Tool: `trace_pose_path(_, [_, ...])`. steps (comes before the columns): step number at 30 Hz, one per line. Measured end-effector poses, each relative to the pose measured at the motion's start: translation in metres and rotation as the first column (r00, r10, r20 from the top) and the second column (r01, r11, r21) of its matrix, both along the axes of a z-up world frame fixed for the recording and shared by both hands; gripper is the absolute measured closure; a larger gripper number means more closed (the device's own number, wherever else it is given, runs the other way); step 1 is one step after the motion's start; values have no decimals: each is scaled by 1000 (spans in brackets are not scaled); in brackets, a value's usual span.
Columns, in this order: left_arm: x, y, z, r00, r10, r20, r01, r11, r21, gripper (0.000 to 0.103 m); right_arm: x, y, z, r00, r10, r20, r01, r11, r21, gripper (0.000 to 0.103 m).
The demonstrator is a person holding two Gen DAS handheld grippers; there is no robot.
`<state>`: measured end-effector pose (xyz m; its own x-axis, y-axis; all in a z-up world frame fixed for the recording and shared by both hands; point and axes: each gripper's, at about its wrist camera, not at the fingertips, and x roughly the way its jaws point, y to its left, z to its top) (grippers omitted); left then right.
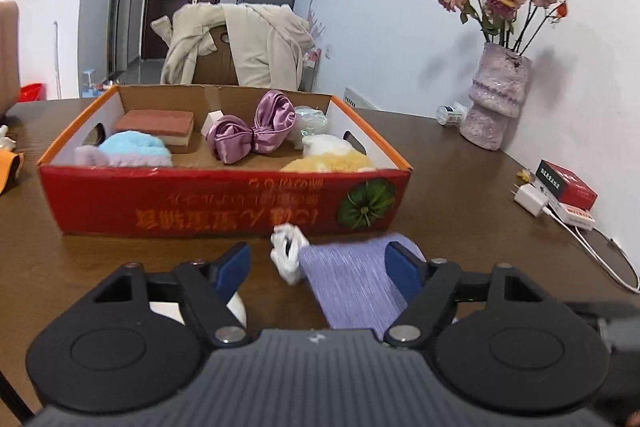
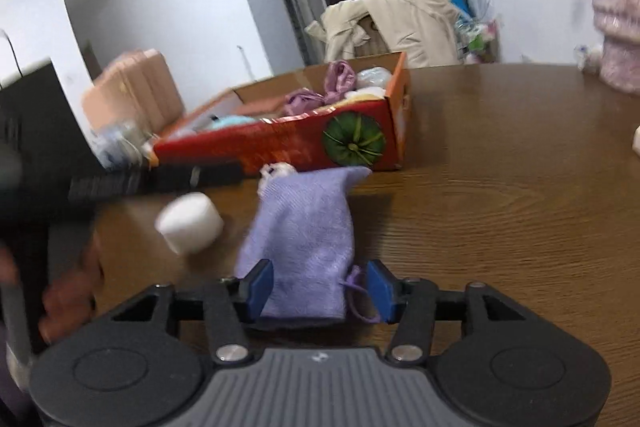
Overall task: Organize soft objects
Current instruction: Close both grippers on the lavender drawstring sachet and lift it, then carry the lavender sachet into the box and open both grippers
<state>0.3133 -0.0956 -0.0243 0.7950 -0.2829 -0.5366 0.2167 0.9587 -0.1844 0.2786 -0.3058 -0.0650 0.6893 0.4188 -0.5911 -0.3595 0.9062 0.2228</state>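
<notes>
— Status of left gripper (image 1: 320, 265)?
— Released, spread wide, clutching nothing. Right-hand pad (image 1: 404, 267) poised over the purple cloth (image 1: 352, 287), left-hand pad above a white roll (image 1: 239, 307). Cannot tell whether touching either.

— And right gripper (image 2: 320, 291)?
— Also released. Near end of the cloth lying between the pads, one pad (image 2: 260, 287) against the cloth's edge, the other apart from it, with only a thin purple loop (image 2: 356, 291) in the gap. Much blur in that view.

— Whereabouts of the cloth?
— Flat on the wooden table (image 1: 460, 187), stretched from the near edge toward the red box (image 1: 224, 203), far tip just short of the box's front wall, below the printed green pumpkin (image 1: 366, 205). Small crumpled white piece (image 1: 286, 253) touching its far left corner. White roll just beside it on the left, on its side.

— Inside the box?
— Pink satin bow (image 1: 252, 131) in the middle, blue fluffy piece (image 1: 134, 147) at the front left corner, brown-topped sponge (image 1: 156, 123) behind that. Yellow fluffy piece (image 1: 328, 161) at the front right corner, pale mesh puff (image 1: 312, 117) behind it, white wedge (image 1: 212, 119) left of the bow.

— Elsewhere on the table?
— Pink vase (image 1: 494, 99) of dried roses along the right edge by the wall; nearer along that edge, white charger (image 1: 530, 199) and small red carton (image 1: 566, 183).
</notes>
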Motion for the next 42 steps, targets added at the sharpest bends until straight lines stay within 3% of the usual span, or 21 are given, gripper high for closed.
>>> trace_pose_path(1, [7,-1,0,1000,-11,-3,11,1000,-6,29,1,-2,-1,1000,-11,3,11,1000,-10,59])
trace_pose_path(3, [16,-2,0,999,-44,-15,44,999,-9,29,9,-7,0,995,-100,20,101,994,-44,78])
trace_pose_path(5, [23,-8,-2,998,-57,-29,57,998,7,33,13,-16,4,974,-216,65,221,972,-83,73])
trace_pose_path(6, [24,-11,-3,997,-73,-32,73,997,5,33,12,-22,7,971,-229,74,234,970,-68,73])
trace_pose_path(11, [13,-18,-16,986,-136,-95,134,991,-28,36,13,-30,8,988,-151,-23,152,981,117,66])
trace_pose_path(14, [5,-20,-24,978,-157,-136,152,987,-47,53,15,-20,2,993,-106,-46,112,981,160,56])
trace_pose_path(17, [-1,-19,-26,975,-153,-159,145,987,-65,66,21,-10,-6,989,-134,-55,139,984,114,57])
trace_pose_path(19, [-8,-17,-19,981,-141,-133,133,989,-68,64,22,-10,-8,984,-172,-51,176,979,101,55])
trace_pose_path(20, [-14,-15,-14,987,-132,-95,127,990,-63,52,23,-13,-9,982,-183,-55,188,976,106,55])
trace_pose_path(21, [-18,-15,-9,989,-134,-57,131,990,-51,33,24,-14,-10,981,-186,-60,192,975,112,55])
trace_pose_path(23, [-19,-17,-6,989,-146,-17,146,989,-18,27,29,-16,-12,980,-191,-62,197,973,119,55])
trace_pose_path(26, [-2,-19,-17,983,-138,-119,134,990,-42,42,33,-13,-13,979,-197,-47,201,975,96,56])
trace_pose_path(27, [3,-20,-23,978,-145,-150,137,989,-59,54,35,-12,-13,980,-196,-44,199,976,86,56])
trace_pose_path(29, [6,-22,-30,974,-158,-163,148,987,-69,72,35,-8,-13,982,-189,-26,190,980,55,59])
trace_pose_path(30, [5,-22,-32,975,-167,-147,157,985,-78,83,36,-5,-13,982,-190,-17,191,981,34,65])
trace_pose_path(31, [5,-22,-33,975,-182,-128,172,981,-84,88,36,-2,-14,982,-188,-5,188,982,4,70])
trace_pose_path(32, [4,-21,-33,976,-183,-121,173,981,-82,90,36,1,-15,982,-189,15,189,981,-35,81])
trace_pose_path(35, [-2,-17,-31,978,-173,-117,161,982,-102,92,34,2,-16,985,-174,12,174,984,-25,87])
trace_pose_path(36, [-6,-16,-29,979,-172,-111,161,981,-104,92,31,3,-14,985,-173,18,174,984,-34,98])
trace_pose_path(42, [-36,2,-1,982,-186,-34,179,973,-147,93,-2,18,18,987,-137,81,134,990,39,100])
